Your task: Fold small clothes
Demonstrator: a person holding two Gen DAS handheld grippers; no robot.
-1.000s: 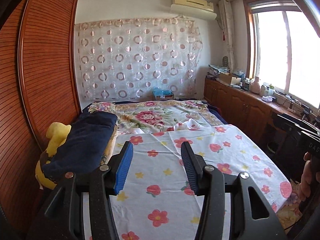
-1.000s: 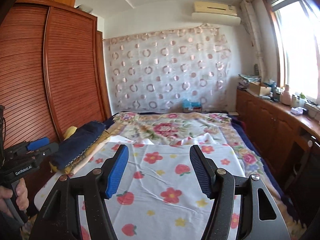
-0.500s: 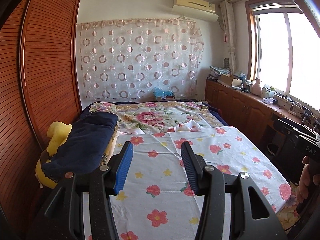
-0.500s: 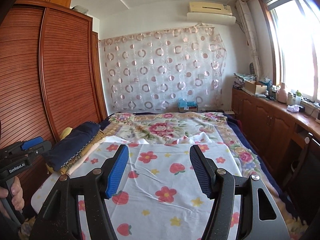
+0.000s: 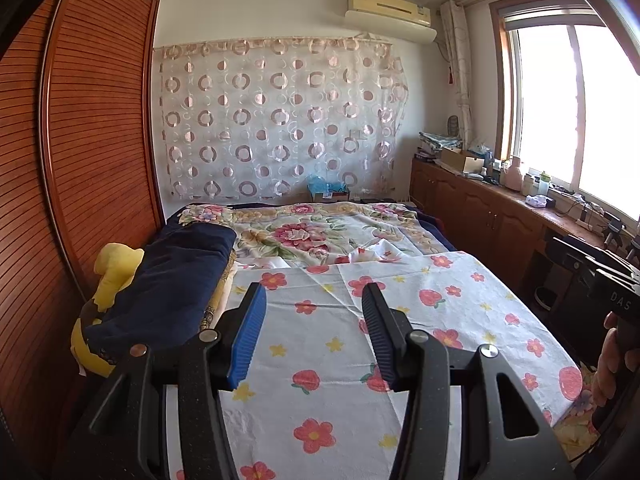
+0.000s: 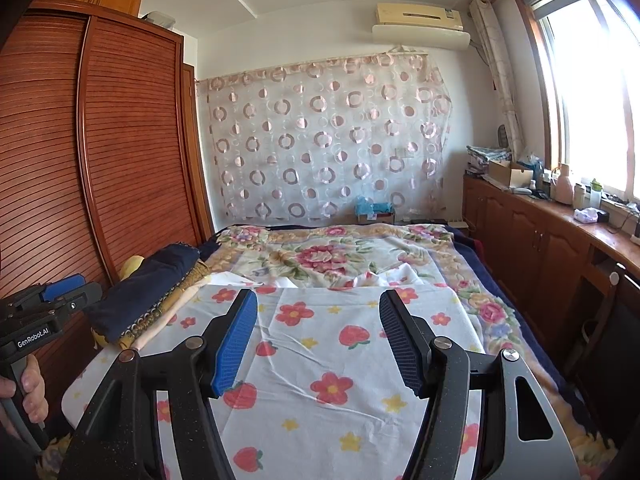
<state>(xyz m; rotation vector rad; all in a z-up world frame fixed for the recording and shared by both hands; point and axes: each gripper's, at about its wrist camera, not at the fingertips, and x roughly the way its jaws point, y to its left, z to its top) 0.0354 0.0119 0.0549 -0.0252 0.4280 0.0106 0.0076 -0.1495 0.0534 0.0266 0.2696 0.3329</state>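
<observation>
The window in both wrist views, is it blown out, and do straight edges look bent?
Left wrist view: window washed to white, wardrobe edges bow outward. Right wrist view: window equally glared, wardrobe panels curve; bedsheet evenly lit and sharp.

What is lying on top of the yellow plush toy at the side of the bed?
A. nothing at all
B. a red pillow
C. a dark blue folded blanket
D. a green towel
C. In the left view, a dark blue folded blanket lies over the yellow plush toy at the left edge of the bed, with only the toy's yellow ends sticking out.
</observation>
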